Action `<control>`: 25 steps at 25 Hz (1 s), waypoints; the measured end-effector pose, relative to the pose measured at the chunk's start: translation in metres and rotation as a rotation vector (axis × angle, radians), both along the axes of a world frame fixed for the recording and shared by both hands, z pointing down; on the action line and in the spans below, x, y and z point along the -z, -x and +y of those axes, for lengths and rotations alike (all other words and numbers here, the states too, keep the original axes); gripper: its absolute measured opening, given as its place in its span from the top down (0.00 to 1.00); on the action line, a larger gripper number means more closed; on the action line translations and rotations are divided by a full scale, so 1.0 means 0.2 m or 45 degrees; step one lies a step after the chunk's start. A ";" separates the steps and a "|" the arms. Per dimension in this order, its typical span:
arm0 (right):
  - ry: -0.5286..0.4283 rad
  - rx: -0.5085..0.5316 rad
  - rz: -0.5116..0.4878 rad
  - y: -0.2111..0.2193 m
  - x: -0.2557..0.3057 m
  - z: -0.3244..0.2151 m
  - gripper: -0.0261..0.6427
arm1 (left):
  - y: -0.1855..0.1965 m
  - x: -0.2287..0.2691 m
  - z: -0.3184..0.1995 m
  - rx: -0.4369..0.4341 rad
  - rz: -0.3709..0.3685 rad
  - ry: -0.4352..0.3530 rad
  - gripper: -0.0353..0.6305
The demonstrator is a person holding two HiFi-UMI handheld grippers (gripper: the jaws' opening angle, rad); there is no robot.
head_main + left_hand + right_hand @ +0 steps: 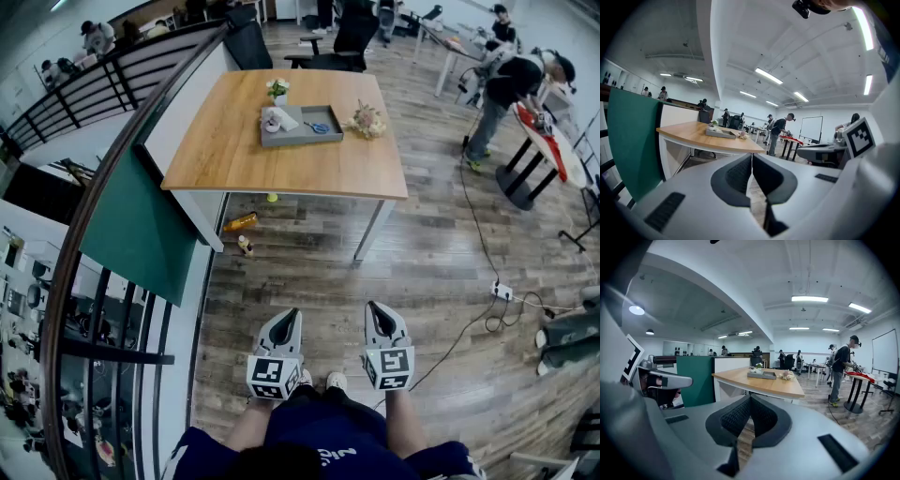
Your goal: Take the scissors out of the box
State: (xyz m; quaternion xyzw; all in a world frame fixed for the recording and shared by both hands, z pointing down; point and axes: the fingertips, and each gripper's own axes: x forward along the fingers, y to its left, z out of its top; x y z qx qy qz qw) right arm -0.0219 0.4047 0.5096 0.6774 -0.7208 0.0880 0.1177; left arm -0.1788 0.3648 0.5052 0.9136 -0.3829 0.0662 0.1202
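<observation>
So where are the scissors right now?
Head view, top centre: the scissors lie inside the grey box on the wooden table, left of the flower bunch.

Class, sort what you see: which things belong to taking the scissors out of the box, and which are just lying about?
Job: scissors, grey box, left gripper, right gripper (both shut, empty).
Lying about: flower bunch beside the box, potted plant, orange bottle on the floor, power strip.

The handles of your scissors [317, 127] look blue, I think; the box [302, 138] is grey, the table [281, 169] light wood-grain, the panel [131, 225] dark green.
</observation>
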 end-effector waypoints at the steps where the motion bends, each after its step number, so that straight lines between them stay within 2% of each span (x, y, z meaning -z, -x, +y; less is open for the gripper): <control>1: 0.002 -0.002 -0.003 0.00 0.00 0.00 0.95 | 0.00 0.00 0.00 0.001 0.003 0.000 0.94; 8: 0.002 0.030 -0.006 0.03 -0.01 0.02 0.95 | 0.02 0.00 0.03 0.000 0.011 0.000 0.94; 12: 0.001 0.023 -0.068 0.04 -0.02 0.01 0.94 | 0.02 -0.01 0.03 -0.063 0.051 0.036 0.93; 13: 0.006 0.034 -0.083 0.05 -0.03 0.01 0.93 | 0.02 -0.02 0.03 -0.087 0.066 0.061 0.87; 14: 0.016 0.057 -0.101 0.07 -0.04 0.00 0.81 | 0.01 -0.03 0.03 -0.113 0.077 0.085 0.74; 15: 0.027 0.084 -0.119 0.09 -0.04 0.00 0.64 | 0.00 -0.04 0.03 -0.137 0.083 0.101 0.61; 17: 0.034 0.120 -0.135 0.12 -0.05 -0.01 0.53 | -0.01 -0.05 0.04 -0.180 0.086 0.109 0.48; 20: 0.034 0.115 -0.126 0.14 -0.07 -0.02 0.49 | -0.01 -0.08 0.02 -0.227 0.099 0.132 0.43; 25: 0.053 0.083 -0.129 0.17 -0.12 -0.01 0.49 | 0.02 -0.12 -0.01 -0.235 0.088 0.152 0.42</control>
